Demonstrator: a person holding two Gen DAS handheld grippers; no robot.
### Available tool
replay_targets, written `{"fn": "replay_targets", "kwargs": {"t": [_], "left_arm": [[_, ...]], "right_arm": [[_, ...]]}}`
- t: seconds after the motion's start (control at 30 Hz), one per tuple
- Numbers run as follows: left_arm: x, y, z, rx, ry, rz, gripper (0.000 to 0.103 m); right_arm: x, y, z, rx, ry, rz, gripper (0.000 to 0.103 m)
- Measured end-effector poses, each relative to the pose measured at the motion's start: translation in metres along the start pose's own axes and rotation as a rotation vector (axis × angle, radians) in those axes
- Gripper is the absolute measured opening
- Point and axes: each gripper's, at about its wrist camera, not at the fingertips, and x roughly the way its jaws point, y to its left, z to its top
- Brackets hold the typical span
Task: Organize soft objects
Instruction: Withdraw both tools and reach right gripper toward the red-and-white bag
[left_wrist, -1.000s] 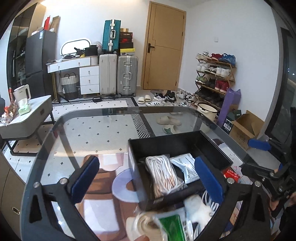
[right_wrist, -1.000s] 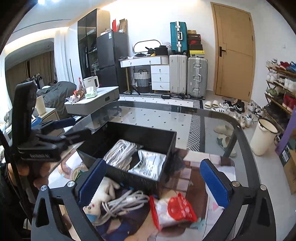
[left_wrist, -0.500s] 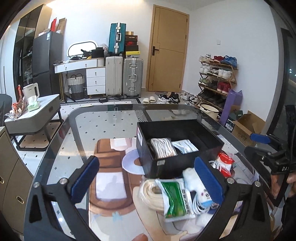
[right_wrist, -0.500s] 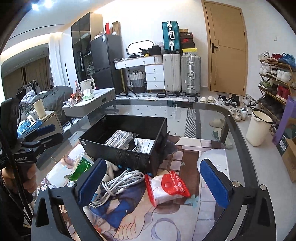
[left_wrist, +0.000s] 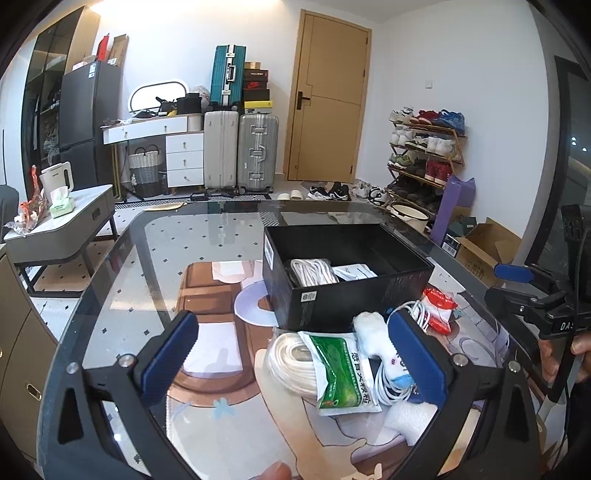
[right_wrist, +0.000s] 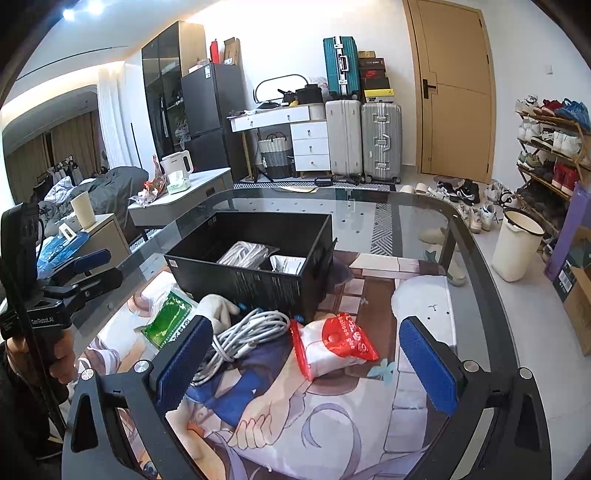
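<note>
A black open box stands on the glass table and holds a coil of white rope and a silver pouch. In front of it lie a white rope coil, a green packet, a white sock, a grey cable bundle and a red-and-white bag. My left gripper is open and empty above the rope coil and the green packet. My right gripper is open and empty above the cable and the red bag.
The glass table top lies over a printed mat. A bubble-wrap piece lies at the near right. Around the table stand a side table, suitcases, a shoe rack and a white bucket.
Both grippers have pulled back and up from the box, so the items in front of it now show fully. Both stay open and empty.
</note>
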Motion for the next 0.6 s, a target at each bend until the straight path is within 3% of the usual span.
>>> {"fn": "replay_targets", "kwargs": {"t": [0.6], "left_arm": [[0.020, -0.011, -0.015, 0.047, 0.083, 0.055, 0.103]], "right_arm": [[0.031, -0.009, -0.010, -0.011, 0.107, 0.000, 0.102]]}}
